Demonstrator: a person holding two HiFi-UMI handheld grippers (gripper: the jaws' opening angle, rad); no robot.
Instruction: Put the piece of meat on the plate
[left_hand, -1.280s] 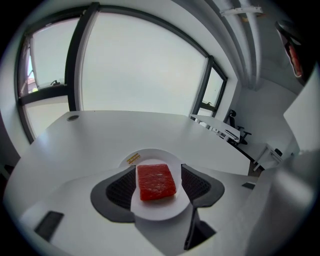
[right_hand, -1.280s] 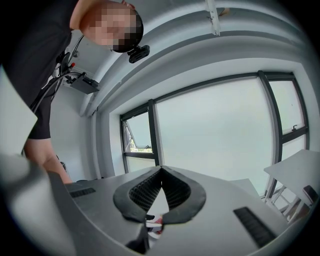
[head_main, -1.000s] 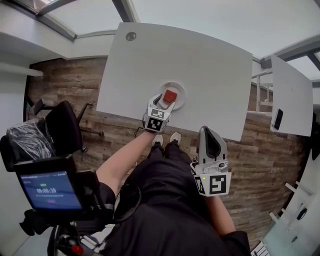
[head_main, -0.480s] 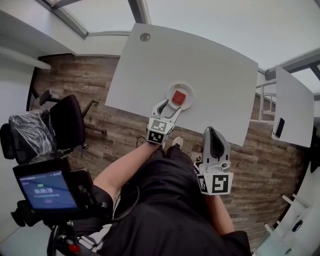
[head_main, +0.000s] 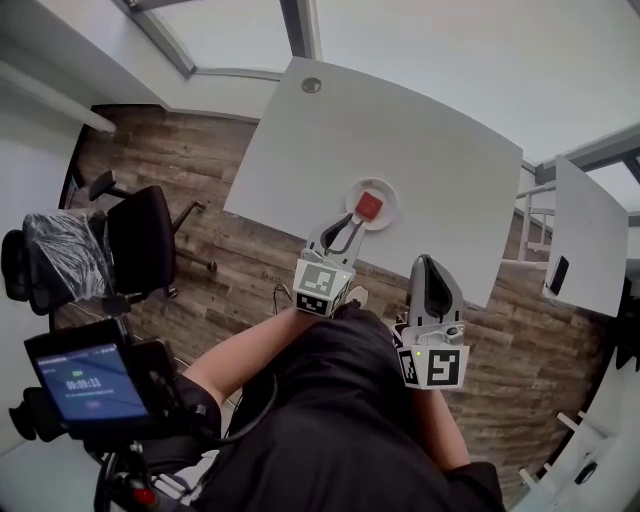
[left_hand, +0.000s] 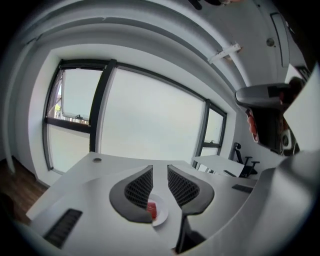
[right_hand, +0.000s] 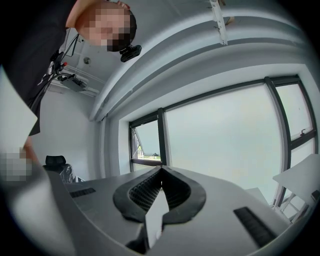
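Piece of meat (head_main: 368, 206) sat on the small white plate (head_main: 388, 191), roughly centred, near the front edge of the white table (head_main: 440, 150). Judged from that, the placing step looked finished and the left gripper (head_main: 347, 226) was at the let-go and clear-off stage.

Left gripper: released, nothing in it. Its jaws were closing on empty air with a gap left between them. In the left gripper view the meat and plate showed through that gap but lay lower and beyond the pads, not touched. In the head view the jaw tips hung just short of the plate's near rim, apart from it.

Right gripper (head_main: 429, 268): clenched, jaws tip to tip, nothing between them. It was held off the table's near edge, well apart from the plate, and had no part in the step.

Next move probably called for pulling the left gripper back toward the body without clipping the plate rim. No regrasp seemed needed, as the meat looked settled and not overhanging the rim.
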